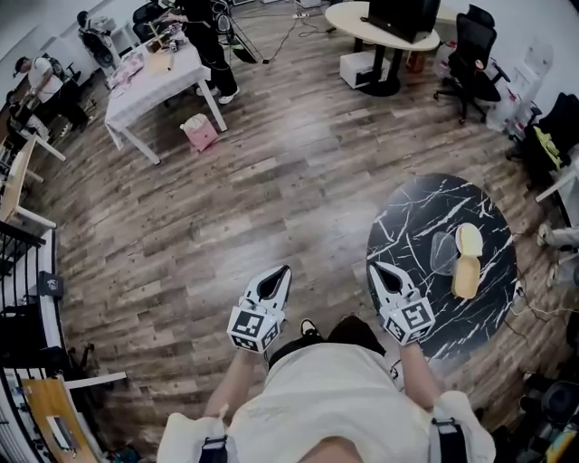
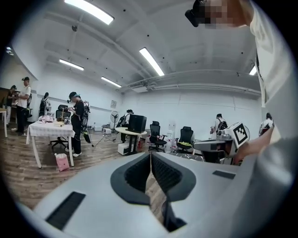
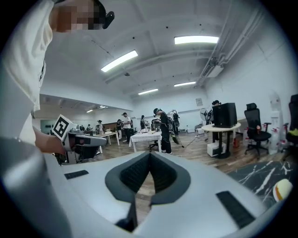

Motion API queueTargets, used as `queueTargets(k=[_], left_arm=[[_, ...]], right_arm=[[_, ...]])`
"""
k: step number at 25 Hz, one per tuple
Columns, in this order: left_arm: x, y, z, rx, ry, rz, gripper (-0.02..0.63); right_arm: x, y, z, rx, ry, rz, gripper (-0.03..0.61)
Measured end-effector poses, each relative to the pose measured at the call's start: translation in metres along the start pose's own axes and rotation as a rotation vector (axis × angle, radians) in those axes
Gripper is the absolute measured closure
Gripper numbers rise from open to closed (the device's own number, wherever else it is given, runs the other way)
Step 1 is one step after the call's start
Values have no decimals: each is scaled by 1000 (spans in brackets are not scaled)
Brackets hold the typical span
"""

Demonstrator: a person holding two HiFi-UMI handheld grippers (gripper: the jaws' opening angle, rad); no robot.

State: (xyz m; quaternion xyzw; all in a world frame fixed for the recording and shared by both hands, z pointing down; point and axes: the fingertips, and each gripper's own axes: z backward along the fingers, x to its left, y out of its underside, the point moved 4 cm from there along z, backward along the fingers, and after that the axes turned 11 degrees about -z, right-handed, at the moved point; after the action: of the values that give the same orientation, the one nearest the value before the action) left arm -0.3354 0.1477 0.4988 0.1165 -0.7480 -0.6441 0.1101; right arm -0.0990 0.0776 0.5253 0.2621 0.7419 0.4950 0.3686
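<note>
Wood-plank floor [image 1: 298, 181] fills the middle. Top left, there's a white table [image 1: 154, 86] with a pink bag [image 1: 201, 134] on the floor just beside its leg, and a person in black [image 1: 210, 36] standing at its far end. Top right, a round pale table [image 1: 348, 15] carries 1 black monitor [image 1: 403, 14], and a black office chair [image 1: 470, 50] sits near it. Black railing [image 1: 23, 298] runs down the left edge.

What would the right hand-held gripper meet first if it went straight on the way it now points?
Nothing near: the right hand-held gripper, jaws together, points over open wooden floor. Far ahead stands a white table with a person beside it; depth is unclear. The marble table lies to its right.
</note>
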Motion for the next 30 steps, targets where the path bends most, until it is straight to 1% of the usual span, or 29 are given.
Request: queueTargets(k=[3,8,11,14,18,21,23,26,30], left_arm=[[12,1,-18,4,30,10,589],[25,-2,-74,13,88,-8,589],[26,-6,-119,36,146,-29,589],[21,-15,-168,52,232,-62,589],[8,-32,-239,51,337,-118,589],[-11,-48,-281,28,417,-129,589],[-25,-53,-306,23,470,-136,589],[-45,-54,-332,39,547,-141,589],[-74,-56,-364,51,674,-159,589]], right_arm=[[-11,1,-5,-2,40,-18,572],[-51,2,-12,-8,115,-36,572],[-82,3,-21,-8,166,-36,572],[-117,-5,-28,-39,219,-45,572],[-161,-18,-34,-64,293,-48,572],[-179,-25,-26,-74,342,-52,572],[-192,-29,-16,-91,387,-77,572],[-204,-26,4,-120,467,-131,572],[-219,-20,34,-158,604,-175,572]])
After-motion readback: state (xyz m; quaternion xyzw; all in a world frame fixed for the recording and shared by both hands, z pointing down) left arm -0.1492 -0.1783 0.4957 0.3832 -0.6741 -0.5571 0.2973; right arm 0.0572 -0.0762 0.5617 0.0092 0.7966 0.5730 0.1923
